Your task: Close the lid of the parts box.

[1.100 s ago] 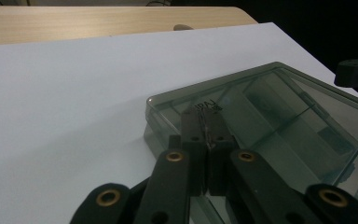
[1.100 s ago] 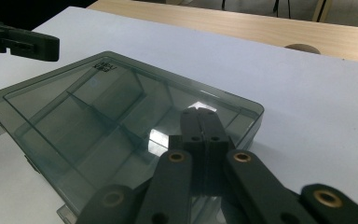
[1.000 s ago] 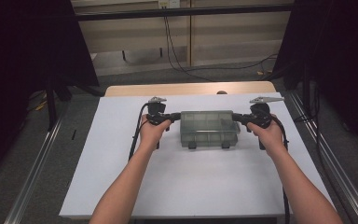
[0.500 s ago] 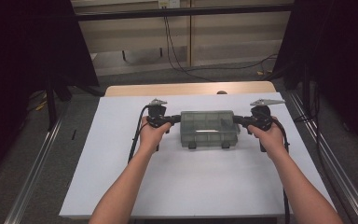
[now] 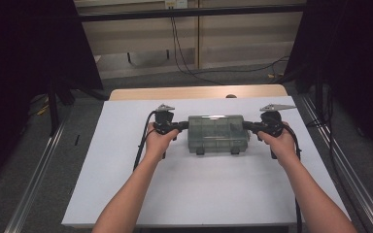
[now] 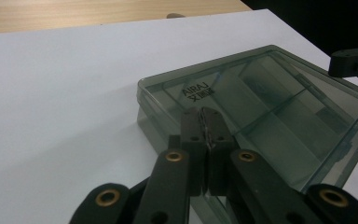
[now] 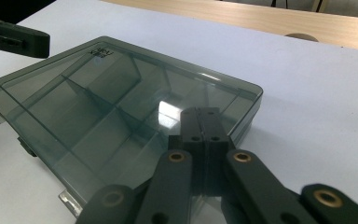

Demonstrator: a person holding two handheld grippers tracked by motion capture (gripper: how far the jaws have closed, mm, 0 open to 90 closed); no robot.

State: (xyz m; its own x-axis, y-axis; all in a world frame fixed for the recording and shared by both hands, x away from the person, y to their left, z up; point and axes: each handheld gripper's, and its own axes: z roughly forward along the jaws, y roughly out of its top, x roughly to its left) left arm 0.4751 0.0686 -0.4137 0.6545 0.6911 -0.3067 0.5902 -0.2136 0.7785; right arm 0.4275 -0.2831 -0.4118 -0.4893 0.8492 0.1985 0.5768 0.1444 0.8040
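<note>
The clear compartment box (image 5: 218,134) lies lid-down-shut mid-counter (image 5: 126,194), the left tongs (image 5: 182,126) and right tongs (image 5: 248,127) both closed on nothing, tips over its two ends, so next comes steadying it and freeing its front latches (image 5: 217,151).

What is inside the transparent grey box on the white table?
Through the closed lid of the box thin divider walls show, splitting it into compartments. The visible compartments look empty. The parts under the left tool and the right tool are covered.
</note>
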